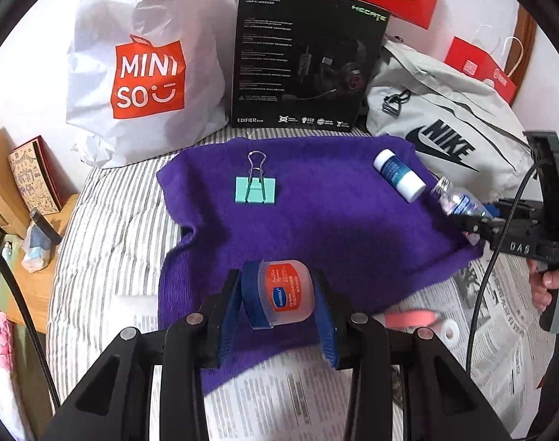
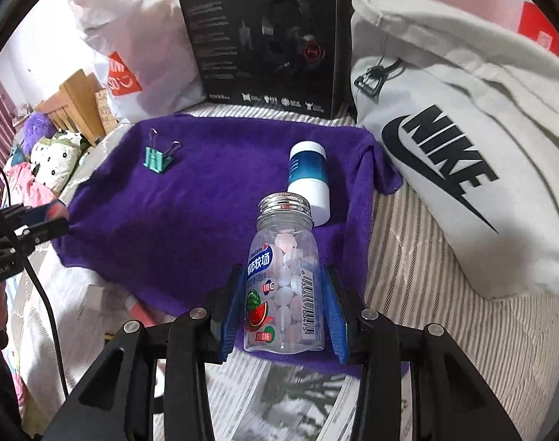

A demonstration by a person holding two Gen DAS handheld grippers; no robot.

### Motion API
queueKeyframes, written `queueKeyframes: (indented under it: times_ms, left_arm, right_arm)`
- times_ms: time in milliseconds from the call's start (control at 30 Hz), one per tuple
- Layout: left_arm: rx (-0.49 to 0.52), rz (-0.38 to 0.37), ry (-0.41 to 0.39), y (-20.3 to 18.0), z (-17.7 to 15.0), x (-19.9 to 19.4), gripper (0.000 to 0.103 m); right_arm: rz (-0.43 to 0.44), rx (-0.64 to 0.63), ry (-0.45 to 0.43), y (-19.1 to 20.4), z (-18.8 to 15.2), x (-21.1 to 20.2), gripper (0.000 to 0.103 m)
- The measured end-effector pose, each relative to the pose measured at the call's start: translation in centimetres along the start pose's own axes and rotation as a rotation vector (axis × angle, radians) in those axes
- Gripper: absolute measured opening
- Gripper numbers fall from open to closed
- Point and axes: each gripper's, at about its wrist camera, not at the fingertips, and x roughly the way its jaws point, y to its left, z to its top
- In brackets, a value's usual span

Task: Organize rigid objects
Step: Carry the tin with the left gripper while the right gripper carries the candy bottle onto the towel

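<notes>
Left wrist view, left gripper [image 1: 277,303]: jaws narrowed onto one small balm jar [image 1: 281,294], blue lid to the left, orange label facing the camera; jar lies on its side between the blue pads [image 1: 230,316], low over the near part of the purple cloth [image 1: 316,220].
Right wrist view, right gripper [image 2: 284,310]: closed on one clear candy bottle [image 2: 285,275], held by its lower body, metal cap pointing away from the tool.
Bottle axis: runs straight forward along the fingers, cap end toward the white-and-blue tube [image 2: 309,180].
Key relation: tube lies just beyond the bottle's cap, near the cloth's far right corner; whether the two touch cannot be told from this angle.
Nearer hand: right gripper is nearer the tube; left gripper is nearer the binder clip [image 1: 255,189], which lies ahead and slightly left of it.
Clip: flat on the cloth, wire handles pointing away from the left gripper.
Count on cloth, loose: one clip, one tube.
Count in hand: one jar, one bottle.
Judgement: both held items probably await placing beside the loose pair.
</notes>
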Motion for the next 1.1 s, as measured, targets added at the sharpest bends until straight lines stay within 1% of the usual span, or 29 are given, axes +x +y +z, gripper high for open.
queueKeyframes:
  times_ms: [267,500,833,1000,1100]
  left_arm:
    - [0.002,0.003,0.024,0.2,1.6,2.6,0.036]
    - [-0.018,0.013,0.038,1.2,2.6,4.8,0.036]
    - [-0.054,0.020,0.074,2.7,3.8,8.3,0.036]
    - [-0.036,0.027,0.088,2.2,4.7,9.7,0.036]
    - [-0.018,0.052,0.089,1.9,5.0,10.1,0.036]
  right_arm:
    - [0.000,-0.031,0.055,0.3,0.3,3.5,0.041]
    - [-0.011,-0.041,0.084,0.3,0.4,5.3,0.041]
    - [-0.024,-0.078,0.077,0.7,0.3,5.7,0.041]
    - [-0.025,-0.086,0.071,0.7,0.2,5.7,0.041]
    - [-0.027,-0.091,0.067,0.8,0.2,5.7,0.041]
